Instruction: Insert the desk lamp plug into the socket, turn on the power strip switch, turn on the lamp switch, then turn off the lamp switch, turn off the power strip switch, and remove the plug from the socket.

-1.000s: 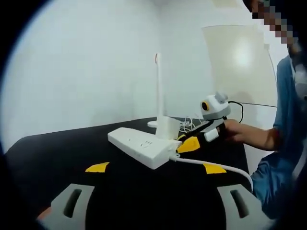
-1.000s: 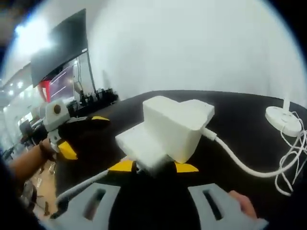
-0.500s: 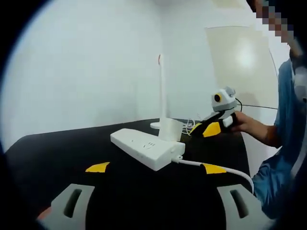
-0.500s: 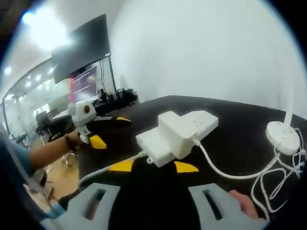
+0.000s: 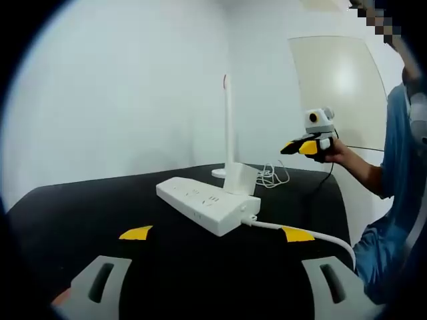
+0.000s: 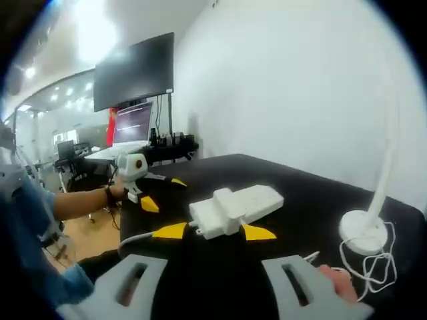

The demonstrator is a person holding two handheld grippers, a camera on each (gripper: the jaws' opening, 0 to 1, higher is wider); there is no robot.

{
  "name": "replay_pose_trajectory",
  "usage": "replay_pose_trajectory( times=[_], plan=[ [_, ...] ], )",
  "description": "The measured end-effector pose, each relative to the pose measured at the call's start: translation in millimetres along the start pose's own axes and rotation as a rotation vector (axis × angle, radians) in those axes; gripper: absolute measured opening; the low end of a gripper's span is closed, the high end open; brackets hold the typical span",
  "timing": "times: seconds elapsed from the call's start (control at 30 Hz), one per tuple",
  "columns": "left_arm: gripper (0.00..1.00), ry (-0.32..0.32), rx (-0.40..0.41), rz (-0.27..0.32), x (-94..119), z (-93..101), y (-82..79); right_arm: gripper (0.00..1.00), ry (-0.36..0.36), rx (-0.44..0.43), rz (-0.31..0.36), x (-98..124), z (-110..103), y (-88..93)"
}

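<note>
Power strip: the white power strip (image 5: 208, 205) lies flat on the black table (image 5: 93, 207), dead centre in the left gripper view, and sits at the middle of the right gripper view too (image 6: 235, 209).
Plug: a chunky white plug (image 5: 240, 180) stands upright in the strip at its 2 o'clock end in the left gripper view; in the right gripper view it rises off the strip's near end (image 6: 225, 205).
Strip cable: a white cable (image 5: 300, 233) leaves the strip's near end and runs off toward 4 o'clock in the left gripper view.
Lamp: the white desk lamp (image 5: 228, 127) stands behind the strip, its slim stem going straight up to 12 o'clock; in the right gripper view its round base (image 6: 364, 233) sits at 3 o'clock, well apart from the strip.
Lamp cord: a loose white cord (image 6: 373, 267) is tangled beside the base.
Left gripper: its jaws are spread wide with nothing between them (image 5: 213, 287), low over the table short of the strip.
Right gripper: spread wide and empty as well (image 6: 217, 283), held up off the table; from the left gripper view it hangs in the air at 2 o'clock (image 5: 308, 144), gripped by a hand (image 5: 333, 152).
Yellow marks: yellow patches (image 5: 135, 233) lie on the table near the strip.
Background: a dark monitor (image 6: 135, 70) hangs at 11 o'clock in the right gripper view.
</note>
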State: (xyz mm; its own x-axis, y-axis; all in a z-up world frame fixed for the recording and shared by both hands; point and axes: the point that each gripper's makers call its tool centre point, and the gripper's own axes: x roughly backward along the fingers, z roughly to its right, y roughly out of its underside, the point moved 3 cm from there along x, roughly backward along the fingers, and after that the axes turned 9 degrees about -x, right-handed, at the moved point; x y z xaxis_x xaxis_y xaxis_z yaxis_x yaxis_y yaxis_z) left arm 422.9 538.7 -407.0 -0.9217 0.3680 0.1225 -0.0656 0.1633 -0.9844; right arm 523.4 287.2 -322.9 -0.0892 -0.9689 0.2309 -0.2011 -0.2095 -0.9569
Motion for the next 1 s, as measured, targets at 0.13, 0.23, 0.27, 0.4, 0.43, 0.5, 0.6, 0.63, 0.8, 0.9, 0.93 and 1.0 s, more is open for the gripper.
replay_pose_trajectory(
  times=[0.13, 0.23, 0.27, 0.4, 0.43, 0.5, 0.6, 0.63, 0.8, 0.9, 0.93, 1.0],
  plan=[
    [0.71, -0.004, -0.003, 0.003, 1.1, 2.2, -1.1, 0.31, 0.003, -0.026, 0.029, 17.1, 14.0, -12.4],
    [0.71, -0.004, -0.004, 0.000, 1.3, 4.7, -1.1, 0.31, 0.012, -0.033, 0.035, 26.9, 23.1, -17.1],
    [0.71, -0.004, -0.005, -0.004, 1.0, 4.7, -0.6, 0.31, 0.016, -0.034, 0.032, 29.6, 26.0, -17.6],
    [0.70, -0.005, -0.007, -0.009, 0.9, 4.1, -0.1, 0.31, 0.036, -0.034, 0.021, 38.6, 35.4, -18.1],
    [0.70, -0.005, -0.007, -0.008, 0.9, 3.7, -0.3, 0.31, 0.039, -0.037, 0.019, 40.3, 37.2, -18.1],
    [0.70, -0.006, -0.007, -0.007, 1.7, 4.7, -0.9, 0.31, 0.044, -0.041, 0.019, 43.3, 41.0, -17.9],
    [0.70, -0.006, -0.007, -0.010, 2.5, 5.9, -0.8, 0.31, 0.058, -0.046, 0.012, 47.3, 47.6, -16.2],
    [0.70, -0.006, -0.007, -0.011, 2.8, 5.9, -0.6, 0.31, 0.063, -0.047, 0.012, 48.7, 49.8, -15.8],
    [0.70, -0.008, -0.007, -0.012, 3.0, 4.5, -0.7, 0.31, 0.076, -0.067, 0.016, 55.0, 60.0, -14.3],
    [0.70, -0.010, -0.007, -0.015, 3.9, 3.8, -0.3, 0.31, 0.092, -0.070, 0.014, 59.1, 66.5, -12.6],
    [0.70, -0.010, -0.008, -0.016, 4.0, 3.6, -0.1, 0.31, 0.095, -0.072, 0.014, 60.4, 68.1, -12.0],
    [0.70, -0.011, -0.008, -0.018, 3.7, 2.6, 0.4, 0.31, 0.104, -0.079, 0.015, 63.2, 73.1, -10.1]
  ],
)
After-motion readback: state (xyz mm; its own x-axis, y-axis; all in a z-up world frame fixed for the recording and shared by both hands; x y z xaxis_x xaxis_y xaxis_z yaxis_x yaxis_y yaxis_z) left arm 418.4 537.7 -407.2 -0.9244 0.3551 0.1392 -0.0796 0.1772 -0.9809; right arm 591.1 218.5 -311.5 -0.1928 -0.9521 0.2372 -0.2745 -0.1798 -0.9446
